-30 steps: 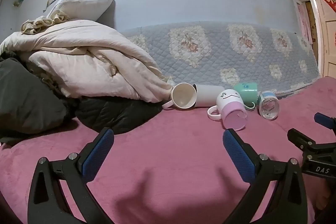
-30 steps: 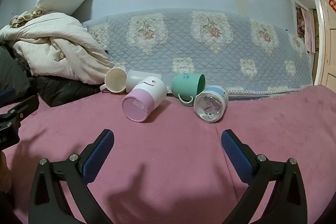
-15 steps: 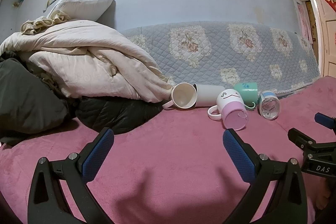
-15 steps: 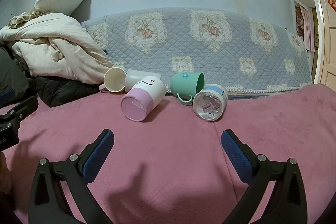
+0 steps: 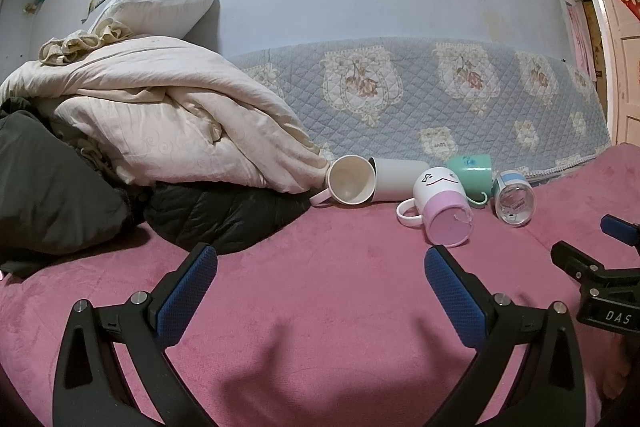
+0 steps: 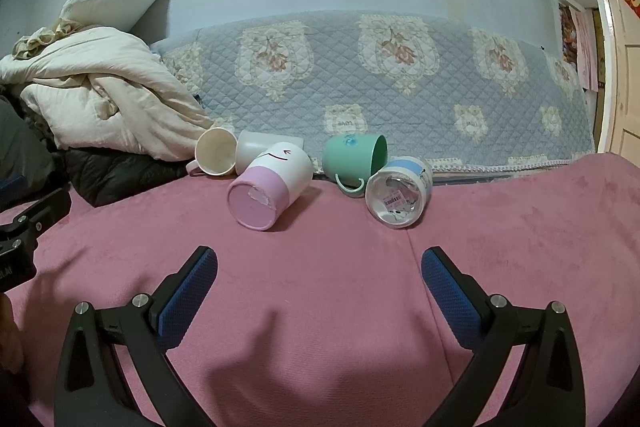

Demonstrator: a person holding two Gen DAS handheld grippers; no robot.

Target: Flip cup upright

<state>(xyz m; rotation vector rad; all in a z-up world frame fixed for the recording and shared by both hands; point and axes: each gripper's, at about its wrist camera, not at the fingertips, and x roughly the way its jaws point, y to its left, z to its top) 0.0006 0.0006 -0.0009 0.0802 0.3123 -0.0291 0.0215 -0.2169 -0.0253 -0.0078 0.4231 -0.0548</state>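
Observation:
Several cups lie on their sides on the pink blanket by the quilted backrest. A cream mug [image 5: 352, 179] [image 6: 216, 151] faces me with its mouth. A plain white cup [image 5: 396, 174] [image 6: 250, 149] lies behind it. A white-and-pink mug [image 5: 442, 209] [image 6: 270, 185] shows its base. A green mug [image 5: 472, 171] [image 6: 356, 159] and a clear glass with a blue band [image 5: 514, 195] [image 6: 400, 191] lie to the right. My left gripper [image 5: 320, 279] and right gripper [image 6: 319, 277] are both open, empty, and short of the cups.
A pile of cream bedding [image 5: 160, 131] and dark jackets [image 5: 216, 215] fills the left side, with a pillow [image 5: 156, 7] on top. The blue wall and quilted backrest [image 6: 360, 67] stand behind the cups. A door [image 6: 624, 67] is at the far right.
The right wrist view has edged slightly closer to the cups. The left gripper has barely moved. Both stay open.

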